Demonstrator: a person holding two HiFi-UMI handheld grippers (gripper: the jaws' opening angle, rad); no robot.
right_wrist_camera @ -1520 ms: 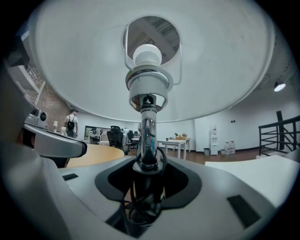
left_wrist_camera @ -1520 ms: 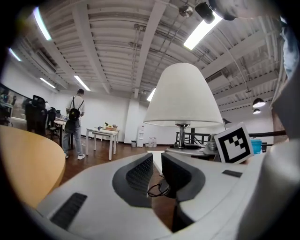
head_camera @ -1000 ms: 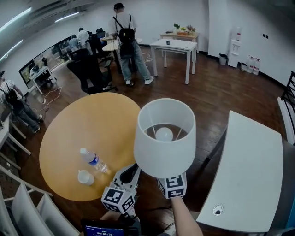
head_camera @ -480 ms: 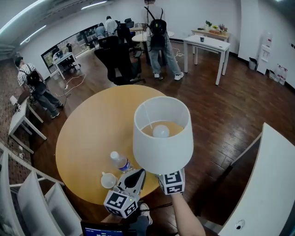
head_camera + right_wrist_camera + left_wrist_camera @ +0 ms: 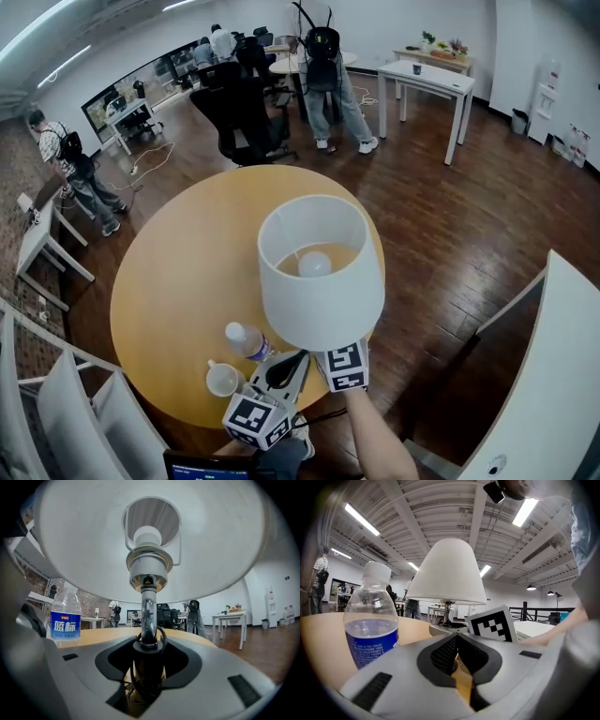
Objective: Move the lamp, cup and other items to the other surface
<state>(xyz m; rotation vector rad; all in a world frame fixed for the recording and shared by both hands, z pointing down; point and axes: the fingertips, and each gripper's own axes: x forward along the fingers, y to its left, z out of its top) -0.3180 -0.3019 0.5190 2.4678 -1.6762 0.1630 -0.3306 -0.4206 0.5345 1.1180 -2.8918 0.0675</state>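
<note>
A lamp (image 5: 319, 272) with a white shade stands upright in my right gripper (image 5: 147, 667), which is shut on its metal stem (image 5: 147, 611). Only that gripper's marker cube (image 5: 343, 366) shows below the shade in the head view. The lamp hangs over the near right edge of the round wooden table (image 5: 178, 281). A water bottle (image 5: 247, 339) with a blue label and a white cup (image 5: 223, 380) stand near that edge. My left gripper (image 5: 286, 367) lies just right of them, its jaws (image 5: 457, 639) shut with nothing in them. The lamp's foot is hidden.
A long white table (image 5: 553, 375) lies at the right across dark wood floor. White chair backs (image 5: 66, 412) stand at the near left. A black office chair (image 5: 239, 122), standing people (image 5: 323, 66) and a white desk (image 5: 427, 80) are beyond the round table.
The lamp and my right gripper have come left, from the gap between the tables to over the round table's near edge. The white table has slid toward the right of the view.
</note>
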